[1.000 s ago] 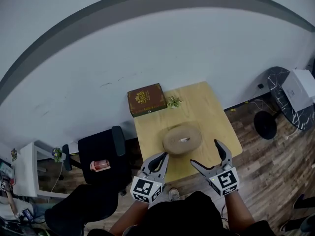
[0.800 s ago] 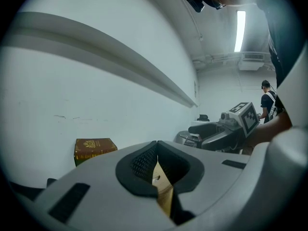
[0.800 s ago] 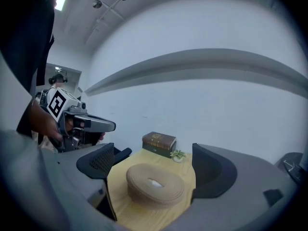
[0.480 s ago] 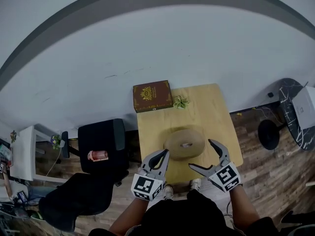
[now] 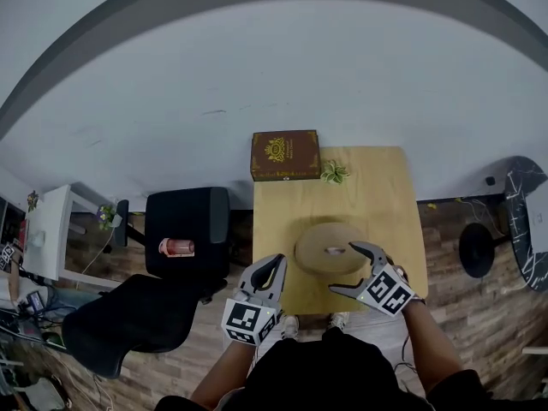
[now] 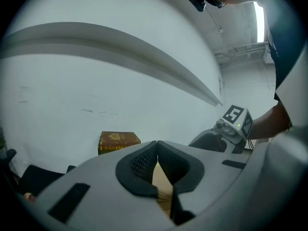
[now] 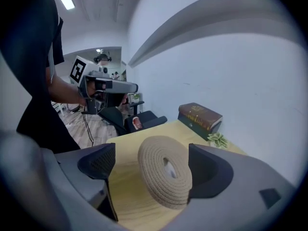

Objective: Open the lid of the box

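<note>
Right gripper (image 7: 151, 154): jaws spread wide, gripping nothing. Round woven box (image 7: 166, 177) sits between them, lid on, contact unclear (far jaw overlaps its rim in right gripper view). Left gripper (image 6: 157, 147): jaws pressed together, empty, left of box near table's front edge. Box on wooden table (image 5: 377, 187), front middle. By wall: brown book-shaped case (image 5: 285, 154), small plant (image 5: 334, 172) just beside. Black chair (image 5: 184, 229) left of table.

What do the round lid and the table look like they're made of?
Round lid: coiled rope or woven fibre, judging by its matte tan ridged rings. Table: light wood or wood-look laminate, with faint grain and a smooth finish.
</note>
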Demonstrator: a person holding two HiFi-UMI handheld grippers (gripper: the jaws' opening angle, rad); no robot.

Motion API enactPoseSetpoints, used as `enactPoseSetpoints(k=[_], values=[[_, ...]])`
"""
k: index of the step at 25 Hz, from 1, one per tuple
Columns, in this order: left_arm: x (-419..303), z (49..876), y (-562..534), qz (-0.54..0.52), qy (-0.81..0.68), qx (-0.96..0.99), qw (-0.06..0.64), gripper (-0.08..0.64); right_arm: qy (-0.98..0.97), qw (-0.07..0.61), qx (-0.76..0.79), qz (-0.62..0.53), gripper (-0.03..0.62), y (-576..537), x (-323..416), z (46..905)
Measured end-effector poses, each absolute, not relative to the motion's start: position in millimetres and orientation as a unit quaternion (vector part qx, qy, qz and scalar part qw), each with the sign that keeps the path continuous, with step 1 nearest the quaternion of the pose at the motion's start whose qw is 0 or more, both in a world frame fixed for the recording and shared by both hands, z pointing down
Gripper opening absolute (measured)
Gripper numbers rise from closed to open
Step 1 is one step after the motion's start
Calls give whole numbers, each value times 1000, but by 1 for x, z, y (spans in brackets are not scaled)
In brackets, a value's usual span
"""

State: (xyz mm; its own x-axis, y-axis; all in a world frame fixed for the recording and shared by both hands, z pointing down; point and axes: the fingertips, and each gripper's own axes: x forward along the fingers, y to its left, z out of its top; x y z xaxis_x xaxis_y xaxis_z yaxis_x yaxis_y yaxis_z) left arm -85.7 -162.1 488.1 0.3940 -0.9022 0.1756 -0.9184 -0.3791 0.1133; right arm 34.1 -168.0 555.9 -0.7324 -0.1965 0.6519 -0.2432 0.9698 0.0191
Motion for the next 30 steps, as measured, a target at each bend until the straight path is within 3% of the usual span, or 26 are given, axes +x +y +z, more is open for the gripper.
enactPoseSetpoints(k=[11,30], values=[[-125,494,-154,27,-607,786,110,20,-865,498,-51,27,480,-153,27,622],[-133,501,-139,7,-630,764,136,20,-803,585,-108,43,423,-162,19,683]])
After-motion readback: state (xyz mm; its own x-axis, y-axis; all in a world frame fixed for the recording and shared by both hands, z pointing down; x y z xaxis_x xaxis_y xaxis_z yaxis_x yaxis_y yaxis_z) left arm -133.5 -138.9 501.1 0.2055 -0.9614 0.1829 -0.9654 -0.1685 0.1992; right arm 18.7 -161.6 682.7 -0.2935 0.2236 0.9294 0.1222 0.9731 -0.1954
